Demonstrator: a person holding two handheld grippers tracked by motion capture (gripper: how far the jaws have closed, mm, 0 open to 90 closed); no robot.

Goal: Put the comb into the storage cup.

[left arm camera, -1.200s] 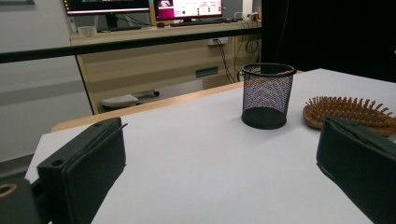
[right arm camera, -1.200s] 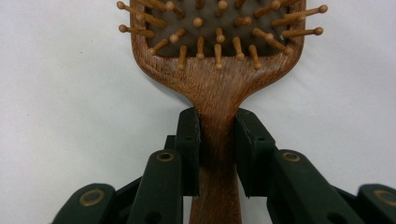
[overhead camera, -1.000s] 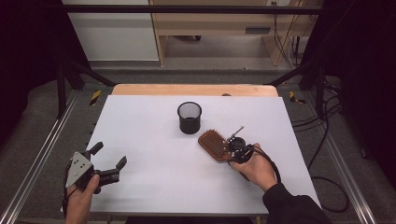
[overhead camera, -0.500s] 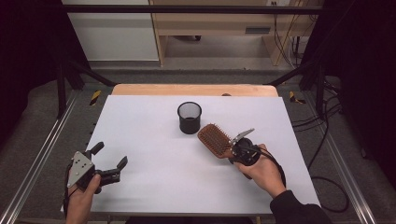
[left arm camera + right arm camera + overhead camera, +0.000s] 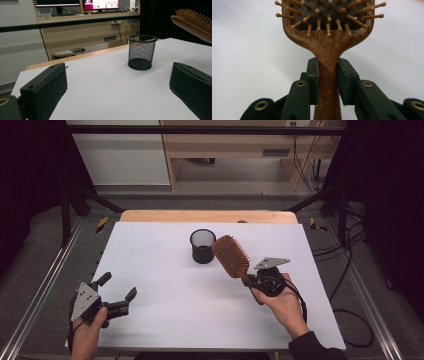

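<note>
the right gripper (image 5: pixel 250 281) is closed on the handle of a wooden hairbrush (image 5: pixel 230 255). in the right gripper view the two black jaws press on the narrow neck of the handle from both sides, just under the place where the head becomes wide, and the bristles face the camera. in the high view the brush is lifted off the white table (image 5: pixel 165 320). its long axis goes from the gripper up and to the left, and the head points toward the black mesh cup (image 5: pixel 202 246).

this relation decides the next move, i think. the cup stands upright near the middle of the table, just beside the brush head, on its left side. the head looks very near the rim of the cup or slightly over it, but i cannot tell if they touch. the right hand is clearly the nearer one to the cup. if the brush should go into the cup, the long axis must probably turn more upright first.

the left gripper (image 5: pixel 118 294) is well apart, near the left front corner of the table. its jaws are wide open and nothing is between them. in the left gripper view the mesh cup (image 5: pixel 141 52) stands ahead, and the brush head (image 5: pixel 193 23) is at the upper right.
</note>
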